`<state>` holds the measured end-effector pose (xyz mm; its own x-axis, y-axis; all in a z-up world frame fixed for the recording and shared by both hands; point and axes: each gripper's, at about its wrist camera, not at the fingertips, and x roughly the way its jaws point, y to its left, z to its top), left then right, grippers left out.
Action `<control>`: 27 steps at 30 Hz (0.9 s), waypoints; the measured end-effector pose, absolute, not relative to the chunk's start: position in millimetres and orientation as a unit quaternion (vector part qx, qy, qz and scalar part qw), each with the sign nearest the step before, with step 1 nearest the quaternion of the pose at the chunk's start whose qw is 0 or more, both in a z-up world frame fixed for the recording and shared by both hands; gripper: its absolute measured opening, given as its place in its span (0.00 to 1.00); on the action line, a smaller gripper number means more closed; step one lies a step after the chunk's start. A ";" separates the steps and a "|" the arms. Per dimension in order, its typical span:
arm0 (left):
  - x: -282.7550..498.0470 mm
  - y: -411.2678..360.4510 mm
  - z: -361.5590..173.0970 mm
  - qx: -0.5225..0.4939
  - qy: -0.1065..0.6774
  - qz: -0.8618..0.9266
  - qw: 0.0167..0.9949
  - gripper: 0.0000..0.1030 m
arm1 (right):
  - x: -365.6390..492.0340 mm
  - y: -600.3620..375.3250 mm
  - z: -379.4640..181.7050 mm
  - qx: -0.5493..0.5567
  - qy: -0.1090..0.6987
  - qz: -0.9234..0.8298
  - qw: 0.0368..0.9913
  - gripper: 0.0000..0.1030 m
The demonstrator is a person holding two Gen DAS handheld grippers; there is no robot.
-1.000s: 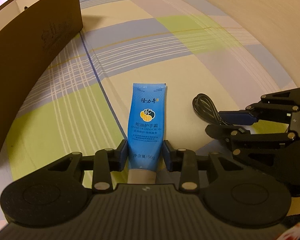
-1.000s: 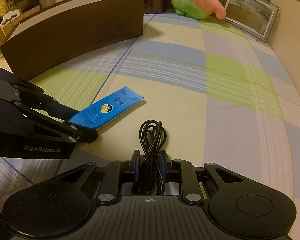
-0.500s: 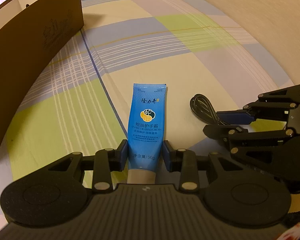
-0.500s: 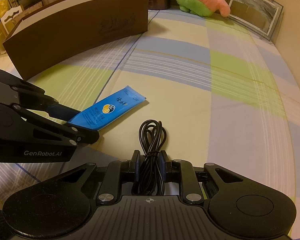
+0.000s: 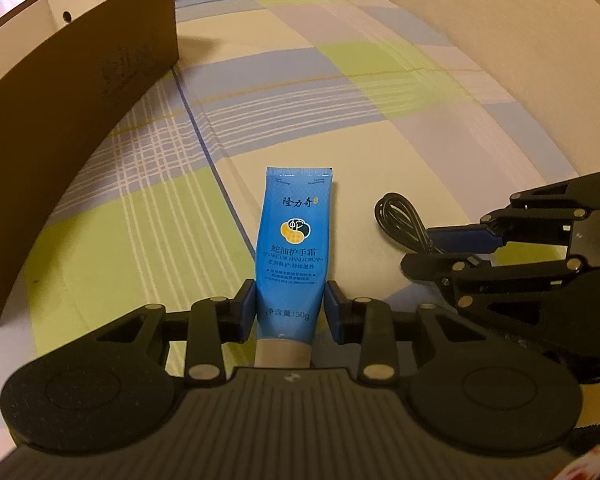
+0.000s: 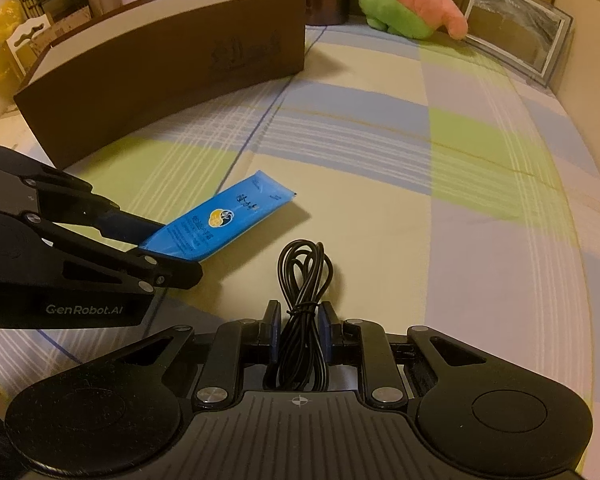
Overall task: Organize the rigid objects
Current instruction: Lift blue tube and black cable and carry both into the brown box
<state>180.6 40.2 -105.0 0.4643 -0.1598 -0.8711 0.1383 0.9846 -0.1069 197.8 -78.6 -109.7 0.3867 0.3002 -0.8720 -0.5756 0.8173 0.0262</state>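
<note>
While the brown box (image 5: pixel 72 120) looms larger at left than a second ago, the left tongs (image 5: pixel 290 308) stay clamped on the blue hand-cream tube (image 5: pixel 294 248), level over the plaid bed (image 5: pixel 380 128), open cloth ahead. Right view: right tongs (image 6: pixel 300 328) grip the coiled black cable (image 6: pixel 304 280), low, with the tube (image 6: pixel 220 220) at left, box (image 6: pixel 172 72) beyond.

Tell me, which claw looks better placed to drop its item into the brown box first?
Probably the left claw: gripping the blue hand cream tube, it sits nearer the brown cardboard box than the right claw.
</note>
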 end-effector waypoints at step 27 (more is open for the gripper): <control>190.2 93.1 -36.7 -0.057 0.452 -0.050 0.889 0.30 | 227.2 -36.7 -51.2 -0.106 0.446 0.319 0.829 0.15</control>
<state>190.2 93.1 -36.7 0.5869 -0.1407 -0.7974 0.0378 0.9885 -0.1466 227.2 -36.7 -51.2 0.3981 0.4343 -0.8080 -0.6232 0.7744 0.1092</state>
